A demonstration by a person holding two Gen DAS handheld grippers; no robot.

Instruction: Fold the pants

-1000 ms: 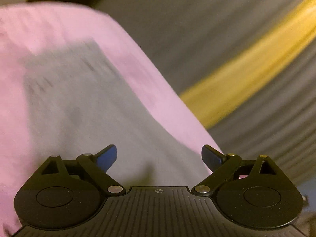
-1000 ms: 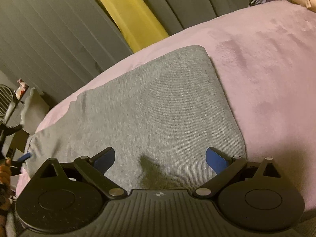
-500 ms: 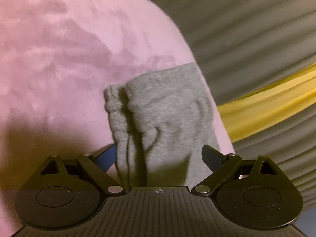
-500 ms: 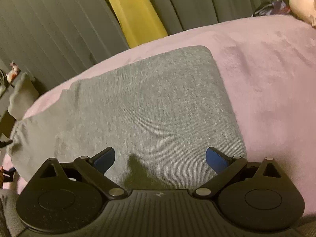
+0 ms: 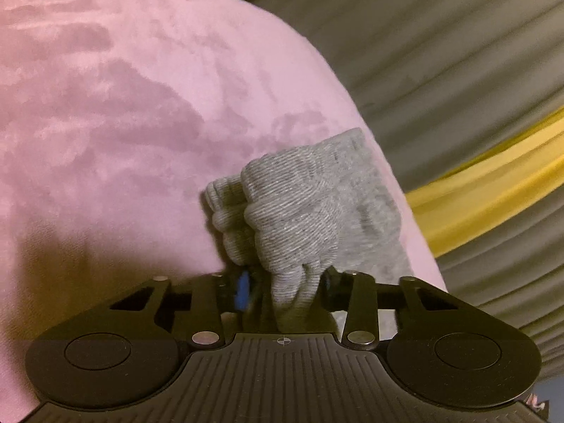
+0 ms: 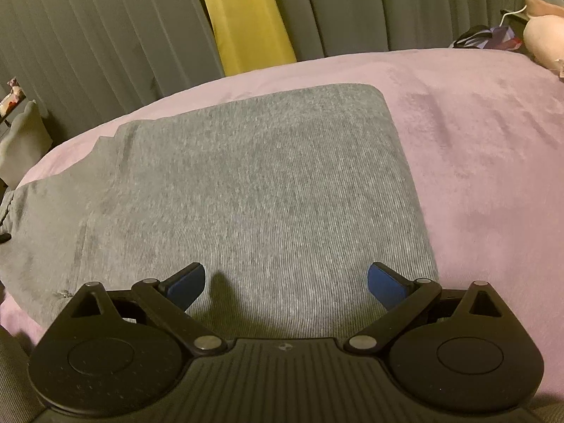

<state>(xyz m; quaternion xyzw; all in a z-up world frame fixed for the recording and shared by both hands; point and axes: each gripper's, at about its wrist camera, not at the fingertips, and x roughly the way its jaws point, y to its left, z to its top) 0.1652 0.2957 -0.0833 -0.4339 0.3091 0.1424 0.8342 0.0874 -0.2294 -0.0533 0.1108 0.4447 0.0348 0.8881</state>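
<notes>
My left tool (image 5: 285, 290) is closing on the ribbed cuff (image 5: 282, 218) of the grey pants (image 6: 253, 190), and the bunched knit already sits between its fingers, though I can't swear the pinch is firm yet. My right tool (image 6: 286, 282) hangs wide and empty just above the pants, near their folded edge. The pants lie on the pink blanket (image 6: 476, 148), taking up the blanket's side nearest the grey curtain (image 6: 88, 46) with its yellow strip (image 6: 246, 17). They look to me already doubled once: the body is a flat, smooth rectangle with one clean rounded edge, and the cuff end lies out toward the blanket's rim. I judge the job about halfway. What's left is to carry this cuff end over onto the body, probably with my right tool steadying or taking the other corner, then flatten the stack.
</notes>
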